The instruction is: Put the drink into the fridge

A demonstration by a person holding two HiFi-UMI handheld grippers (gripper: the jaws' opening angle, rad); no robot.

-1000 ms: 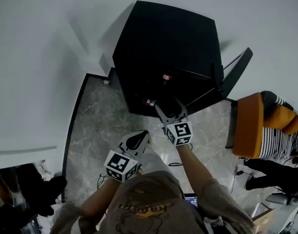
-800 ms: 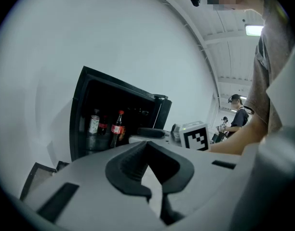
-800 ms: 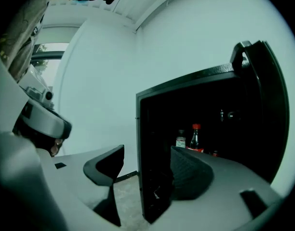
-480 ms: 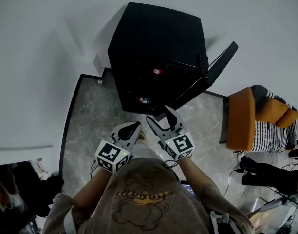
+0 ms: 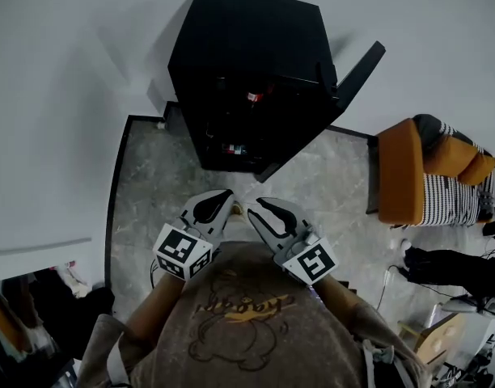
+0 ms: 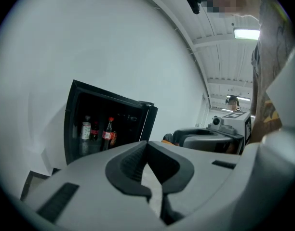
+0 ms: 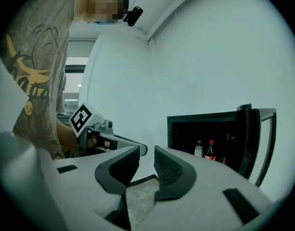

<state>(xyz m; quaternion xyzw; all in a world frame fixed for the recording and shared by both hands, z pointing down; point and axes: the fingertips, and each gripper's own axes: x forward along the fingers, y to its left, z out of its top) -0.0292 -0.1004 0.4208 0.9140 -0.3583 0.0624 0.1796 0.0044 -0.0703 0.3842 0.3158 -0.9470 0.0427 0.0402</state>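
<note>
You hold your 2 arms forward, side by side. Your left gripper (image 5: 217, 198) has its jaws together, empty. Your right gripper (image 5: 262, 210) has just been closing its jaws, which stand narrowly apart, empty.

**Closed left gripper in front of an open black fridge**

The foreground is filled by the left gripper (image 6: 155, 191), grey with dark ribbed pads (image 6: 130, 165). Its jaws are brought together at the tips, and nothing is held between them. Beyond it, to the left, a black fridge (image 6: 70, 124) is seen against a white wall (image 6: 113, 47), with its door (image 6: 146, 124) swung open and viewed edge-on. Inside, three bottles are stood close together: a clear bottle with a pale label (image 6: 85, 129), a dark bottle with a red label (image 6: 95, 131) and a red-capped bottle (image 6: 108, 132). A patch of grey stone floor (image 6: 35, 180) is shown at the lower left. A lit ceiling panel (image 6: 246, 33) and a person's printed shirt (image 6: 275, 57) are caught at the upper right.
</note>
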